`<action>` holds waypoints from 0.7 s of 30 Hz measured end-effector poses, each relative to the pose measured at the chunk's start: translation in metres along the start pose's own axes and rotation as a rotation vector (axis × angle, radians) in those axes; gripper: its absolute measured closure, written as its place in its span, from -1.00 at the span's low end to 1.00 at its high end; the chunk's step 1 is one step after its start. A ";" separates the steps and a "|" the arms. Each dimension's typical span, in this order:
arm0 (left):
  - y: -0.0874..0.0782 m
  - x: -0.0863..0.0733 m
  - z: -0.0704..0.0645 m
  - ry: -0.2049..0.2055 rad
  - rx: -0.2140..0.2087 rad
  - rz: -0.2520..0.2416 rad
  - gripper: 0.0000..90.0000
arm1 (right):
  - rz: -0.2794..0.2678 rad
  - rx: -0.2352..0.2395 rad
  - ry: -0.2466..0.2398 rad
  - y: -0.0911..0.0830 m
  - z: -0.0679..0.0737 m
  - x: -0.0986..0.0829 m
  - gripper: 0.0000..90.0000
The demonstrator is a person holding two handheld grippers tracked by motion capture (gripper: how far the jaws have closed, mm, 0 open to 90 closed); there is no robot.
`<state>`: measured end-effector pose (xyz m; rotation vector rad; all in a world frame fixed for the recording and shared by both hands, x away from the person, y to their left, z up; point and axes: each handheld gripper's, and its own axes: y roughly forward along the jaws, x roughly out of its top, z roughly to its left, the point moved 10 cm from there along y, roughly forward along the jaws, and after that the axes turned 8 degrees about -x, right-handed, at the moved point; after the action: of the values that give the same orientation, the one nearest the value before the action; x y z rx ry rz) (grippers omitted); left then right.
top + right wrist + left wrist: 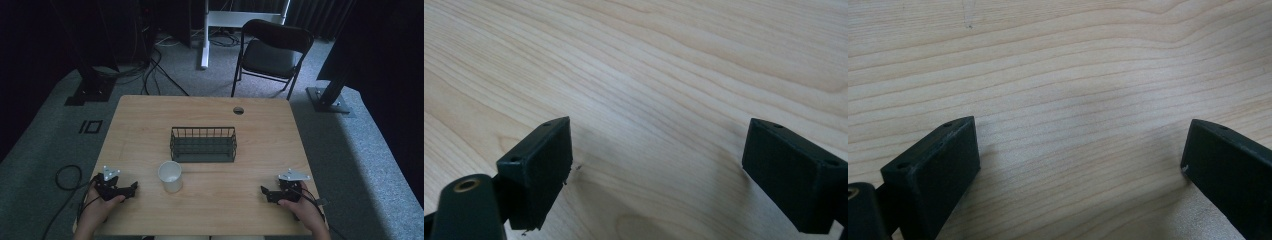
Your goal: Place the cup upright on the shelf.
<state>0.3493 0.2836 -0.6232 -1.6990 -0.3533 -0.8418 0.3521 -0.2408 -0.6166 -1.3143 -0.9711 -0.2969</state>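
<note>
Wooden desk (210, 200) on grey carpet, dark room. Wire basket (203, 145) centre, white cup (170, 176) nearer front edge. Left gripper (134, 187) and right gripper (263, 190) at front corners, jaws wide apart, empty.

The high view is dim and a bit grainy. The room around the table (150, 115) is almost black, and the far corners are lost in the dark. A patch of brighter light is seen on the floor (320, 65) at the back. Small things are shown softly, not sharply. In the left gripper view and the right gripper view the wood is well lit and its lines are seen clearly. Soft grey shadows are cast beside the black jaws. A pale shine is seen on the wood.
</note>
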 end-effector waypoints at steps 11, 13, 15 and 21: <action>0.000 0.000 -0.001 0.004 -0.003 0.001 -0.94 | -0.037 0.039 -0.023 0.000 0.015 0.018 -0.72; 0.000 0.000 -0.001 0.005 -0.005 0.001 -0.94 | -0.046 0.055 -0.028 0.001 0.021 0.023 -0.72; 0.000 0.000 -0.001 0.006 -0.005 0.001 -0.94 | -0.052 0.062 -0.032 0.002 0.025 0.026 -0.72; 0.000 0.000 -0.001 0.006 -0.005 0.001 -0.94 | -0.066 0.077 -0.036 0.004 0.033 0.035 -0.72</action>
<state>0.3490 0.2828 -0.6232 -1.7011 -0.3462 -0.8472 0.3613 -0.1983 -0.5959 -1.2227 -1.0481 -0.2849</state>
